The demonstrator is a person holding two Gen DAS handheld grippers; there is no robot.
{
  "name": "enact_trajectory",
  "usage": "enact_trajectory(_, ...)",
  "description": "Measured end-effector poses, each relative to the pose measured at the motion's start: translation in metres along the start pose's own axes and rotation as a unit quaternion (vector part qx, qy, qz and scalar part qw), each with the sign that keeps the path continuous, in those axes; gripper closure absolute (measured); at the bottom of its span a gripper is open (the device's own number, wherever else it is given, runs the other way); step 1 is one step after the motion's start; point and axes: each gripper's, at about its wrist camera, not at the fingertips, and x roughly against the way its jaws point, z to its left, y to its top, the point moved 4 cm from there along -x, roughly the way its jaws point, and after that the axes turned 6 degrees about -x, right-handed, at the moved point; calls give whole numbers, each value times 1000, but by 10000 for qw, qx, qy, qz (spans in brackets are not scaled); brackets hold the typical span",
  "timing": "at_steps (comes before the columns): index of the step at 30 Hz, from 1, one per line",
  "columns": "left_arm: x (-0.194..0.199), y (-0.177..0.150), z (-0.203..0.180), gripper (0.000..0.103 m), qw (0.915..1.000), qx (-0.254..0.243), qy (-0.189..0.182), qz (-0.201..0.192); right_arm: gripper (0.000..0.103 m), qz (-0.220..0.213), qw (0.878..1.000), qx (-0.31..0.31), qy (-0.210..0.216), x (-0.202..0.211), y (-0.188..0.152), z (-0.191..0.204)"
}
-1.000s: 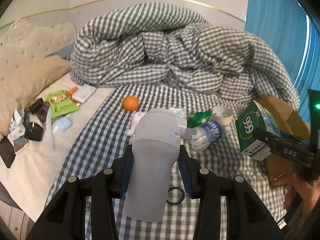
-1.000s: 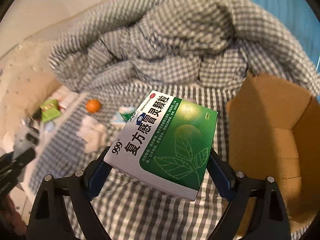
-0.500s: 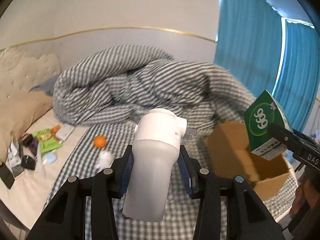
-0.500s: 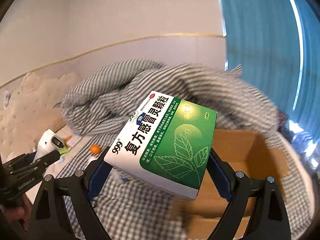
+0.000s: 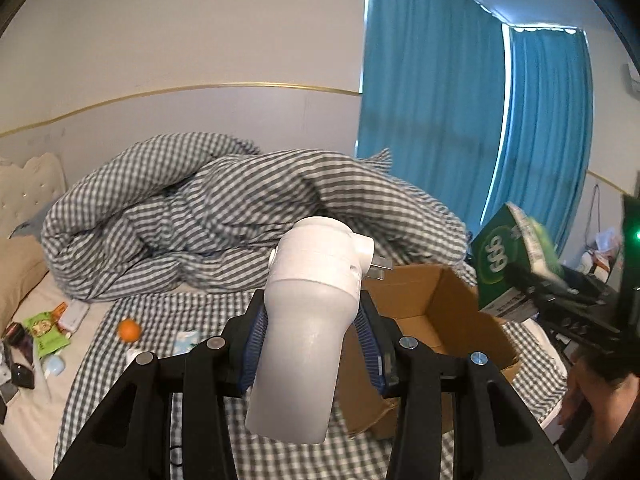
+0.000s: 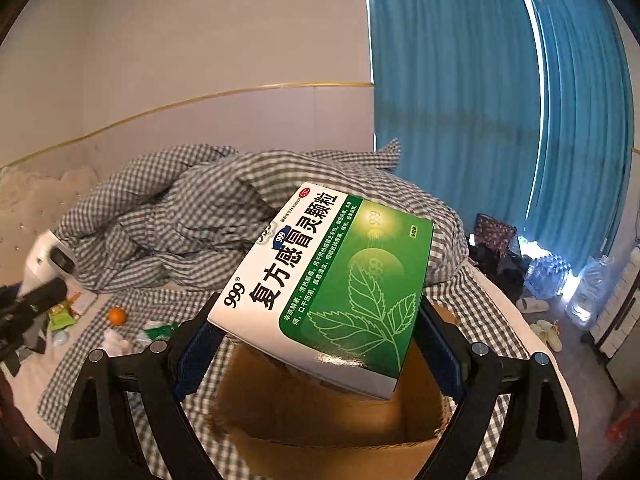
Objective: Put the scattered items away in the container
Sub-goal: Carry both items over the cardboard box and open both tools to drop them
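Checked bedding (image 5: pixel 208 208) and blue curtains (image 6: pixel 460 120) fill the room behind two grippers. One left gripper (image 5: pixel 310 332) clamps one white plug-in device (image 5: pixel 308 320), with the one open cardboard box (image 5: pixel 432 320) just ahead to its right. One right gripper (image 6: pixel 316 344) squeezes one green medicine box (image 6: pixel 332 280) directly above that carton. One orange (image 5: pixel 129 330) and snack packets (image 5: pixel 46 330) lie far left on the bed.

Daylight glows through the blue curtains (image 6: pixel 460 100) on my right, brightest at the gap between them. The room is soft and evenly lit. Fisheye bends the walls and blackens the corners. The cardboard box (image 6: pixel 320 412) and the green carton (image 5: pixel 516 256) smear with motion blur.
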Motion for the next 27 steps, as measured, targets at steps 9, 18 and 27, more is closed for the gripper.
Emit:
enact_trajectory(9,-26,5,-29,59,9998,-24,-119,151,10,244,9993,242,-136,-35,-13,-15)
enact_trajectory(18,-47,6,-47,59,9993,-98,-256,268,3,126,9989,161,-417,-30,-17,-40)
enact_trajectory(27,-78,9,-93,59,9964,-254,-710,397,0,-139,9978,-8,-654,0,-8,-70)
